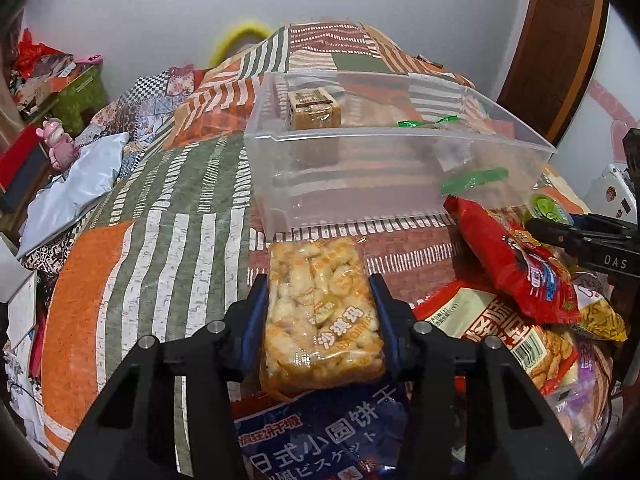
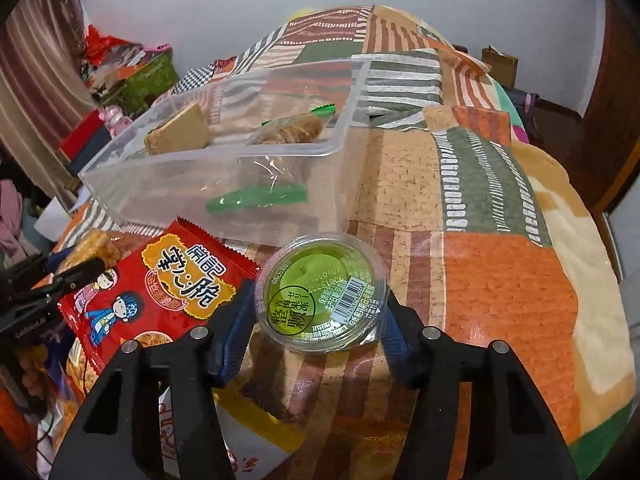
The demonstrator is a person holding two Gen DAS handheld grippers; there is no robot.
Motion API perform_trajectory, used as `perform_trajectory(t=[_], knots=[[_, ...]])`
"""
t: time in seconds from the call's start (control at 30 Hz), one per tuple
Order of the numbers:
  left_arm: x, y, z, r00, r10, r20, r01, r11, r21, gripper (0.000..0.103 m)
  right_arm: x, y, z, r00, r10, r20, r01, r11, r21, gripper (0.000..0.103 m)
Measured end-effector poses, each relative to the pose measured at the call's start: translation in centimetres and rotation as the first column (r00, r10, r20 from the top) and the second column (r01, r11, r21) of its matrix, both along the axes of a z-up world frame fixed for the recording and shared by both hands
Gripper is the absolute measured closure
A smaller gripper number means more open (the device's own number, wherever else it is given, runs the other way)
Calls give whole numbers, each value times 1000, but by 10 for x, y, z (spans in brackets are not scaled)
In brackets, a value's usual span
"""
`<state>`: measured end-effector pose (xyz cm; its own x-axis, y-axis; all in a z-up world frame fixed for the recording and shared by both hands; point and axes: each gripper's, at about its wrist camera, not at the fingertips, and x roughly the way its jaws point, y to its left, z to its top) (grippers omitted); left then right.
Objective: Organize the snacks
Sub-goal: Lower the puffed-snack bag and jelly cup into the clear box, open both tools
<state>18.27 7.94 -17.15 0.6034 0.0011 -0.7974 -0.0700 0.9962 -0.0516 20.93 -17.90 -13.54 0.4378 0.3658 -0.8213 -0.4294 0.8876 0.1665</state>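
Both grippers were recorded over a bed covered by a patchwork blanket (image 1: pixel 168 216) in orange, green and brown. Left gripper (image 1: pixel 318 300): its jaws were seen closed on the long sides of a clear-wrapped sachima cake (image 1: pixel 320 312), with the blue pads pressed against the wrapper, so the cake was held between them. Right gripper (image 2: pixel 318 312): its jaws were seen drawn in around a round green jelly cup (image 2: pixel 322 304), with the pads against the rim on either side; the cup was gripped just above the blanket.

Largest of the task's things, a transparent plastic bin (image 1: pixel 400 168) was placed on the blanket beyond both grippers, toward the far edge of the bed. Inside it, a brown wrapped block (image 1: pixel 314 110) was leaned at the far left corner, and a clear bag with green ends (image 2: pixel 280 160) holding pale brown pieces was laid toward the right side.

A pile of unsorted snacks was shown at the near edge of the bed, between the two grippers. A red noodle-snack bag (image 2: pixel 160 288) was laid on top of it, just left of the jelly cup and close to the bin's near wall. A blue biscuit bag (image 1: pixel 320 440) was seen directly beneath the held sachima cake, and a red and white packet (image 1: pixel 500 340) was partly covered by the red bag.

A pink figurine (image 1: pixel 60 148) was seen well apart, past the left edge of the bed.
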Motion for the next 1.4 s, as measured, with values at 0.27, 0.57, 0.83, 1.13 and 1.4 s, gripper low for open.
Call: perform_trajectory(t=[0.27, 0.57, 0.83, 1.13, 1.4], knots=[[-13, -4, 15, 999, -11, 50, 11, 1000, 14, 57, -9, -3, 11, 1000, -2, 28, 2, 1000, 19, 50], [-28, -6, 51, 991, -4, 130, 2, 1000, 20, 57, -22, -9, 46, 993, -5, 114, -3, 997, 72, 50], [-19, -7, 88, 977, 6, 214, -9, 1000, 13, 57, -15, 0, 81, 980, 2, 201, -27, 992, 120, 50], [13, -15, 110, 965, -13, 260, 18, 1000, -16, 57, 8, 19, 91, 971, 15, 240, -51, 988, 145, 50], [57, -27, 107, 969, -46, 243, 52, 998, -19, 57, 35, 36, 84, 973, 32, 230, -63, 990, 126, 50]])
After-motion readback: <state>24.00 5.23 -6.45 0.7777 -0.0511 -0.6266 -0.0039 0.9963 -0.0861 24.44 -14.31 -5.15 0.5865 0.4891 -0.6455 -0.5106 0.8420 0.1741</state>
